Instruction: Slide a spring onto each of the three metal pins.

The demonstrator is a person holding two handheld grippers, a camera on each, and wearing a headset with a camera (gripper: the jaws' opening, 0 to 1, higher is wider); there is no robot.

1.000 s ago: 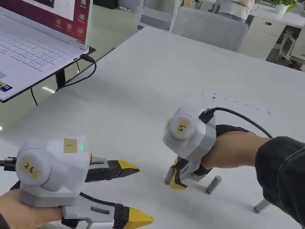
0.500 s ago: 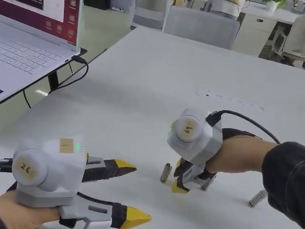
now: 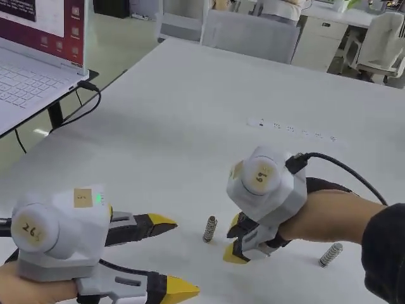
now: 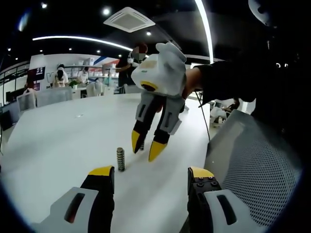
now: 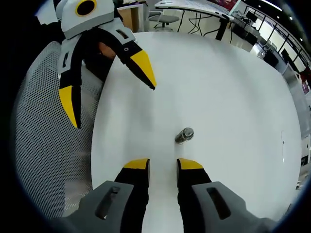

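On the white tabletop, the right gripper is hovering with jaws narrowly parted, gripping nothing, just behind an upright spring. The left gripper is gaping wide, empty.

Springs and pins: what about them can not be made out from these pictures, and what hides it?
Pin inside the upright spring: coils cover it in the head view; from above, in the right gripper view, too small.
Second spring, head view: too small to tell whether a pin holds it.
Table under the right gripper, head view: hidden by its body and the hand.
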